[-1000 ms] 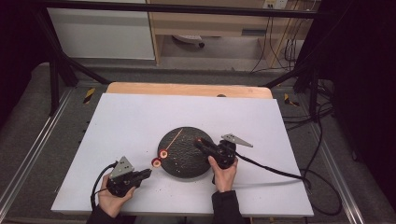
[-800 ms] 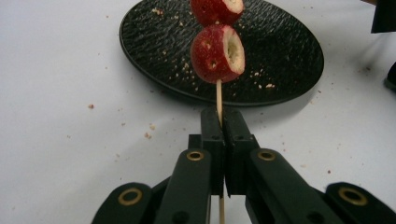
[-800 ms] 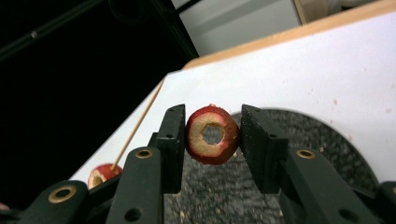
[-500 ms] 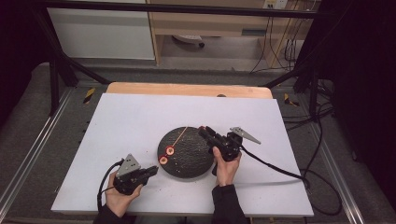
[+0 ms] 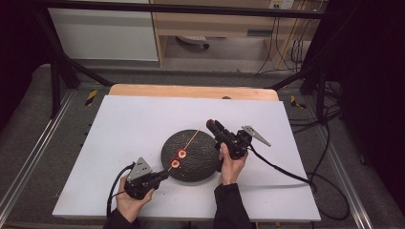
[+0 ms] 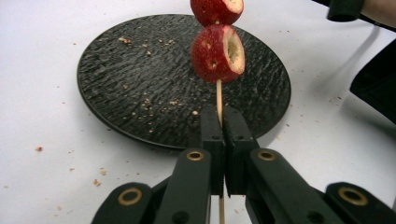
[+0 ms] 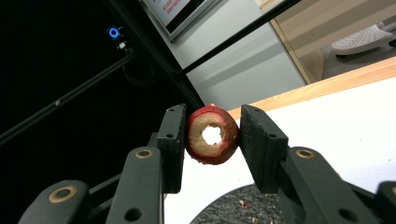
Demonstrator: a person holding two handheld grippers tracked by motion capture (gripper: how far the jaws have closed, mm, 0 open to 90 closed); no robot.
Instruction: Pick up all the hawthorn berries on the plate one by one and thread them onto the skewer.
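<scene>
**A:** Where are we on the skewer?

**B:** From my seat, roughly midway, I'd say. My left gripper [image 6: 219,122] has its jaws pressed together on the bare end of the wooden skewer [image 6: 218,95], holding it out over the black plate [image 6: 116,84]. Two red fruit pieces [image 5: 177,158] are threaded on it, one just beyond the other, well up the stick from the jaws.

**A:** And the right hand?

**B:** My right gripper [image 7: 212,135] is pinching a third cored fruit ring [image 7: 212,134] between its pads, hole facing the camera. In the high view it sits off the plate's far right edge, close to the skewer's free tip [image 5: 197,130].

**A:** So is that piece coming off or going on?

**B:** I can't tell from this moment alone. The ring is clear of the stick, not touching it. If it's threading, I'd still need to line the hole up with the tip and slide it down. If it's stripping, two pieces are left to pull.

**A:** Anything on the plate itself?

**B:** Just crumbs scattered across it and onto the white table [image 5: 124,124].
</scene>
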